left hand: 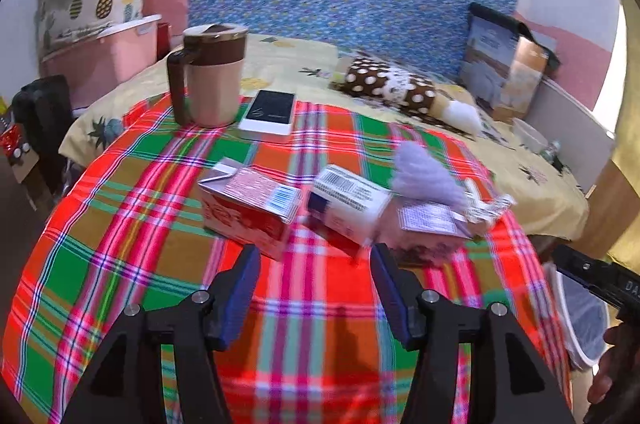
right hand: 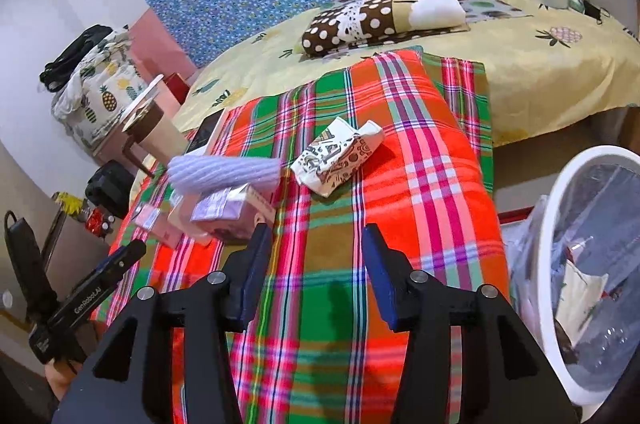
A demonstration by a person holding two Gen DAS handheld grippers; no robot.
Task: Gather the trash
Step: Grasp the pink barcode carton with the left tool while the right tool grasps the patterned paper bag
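Open left tool (left hand: 316, 264) — 3 cartons (left hand: 248, 204) ahead

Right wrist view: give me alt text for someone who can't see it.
The open, empty right claw points over a plaid cloth toward a crumpled patterned paper cup. Cartons lie left; a white trash bin with a clear liner stands right.

Near edge of the plaid table (left hand: 120, 224): bare cloth, both grippers pass freely. Mid-table is blocked by a row: red carton (left hand: 248, 208), white carton (left hand: 348, 208), pink carton (left hand: 432, 224) with a lilac yarn tuft (left hand: 424, 172) on top. Far-left corner is taken by the mug (left hand: 212, 76) and phone (left hand: 270, 112). In the right wrist view a crumpled paper wrapper (right hand: 336, 156) lies alone, with bare cloth around it. The white bin (right hand: 560, 264) crowds the right edge.
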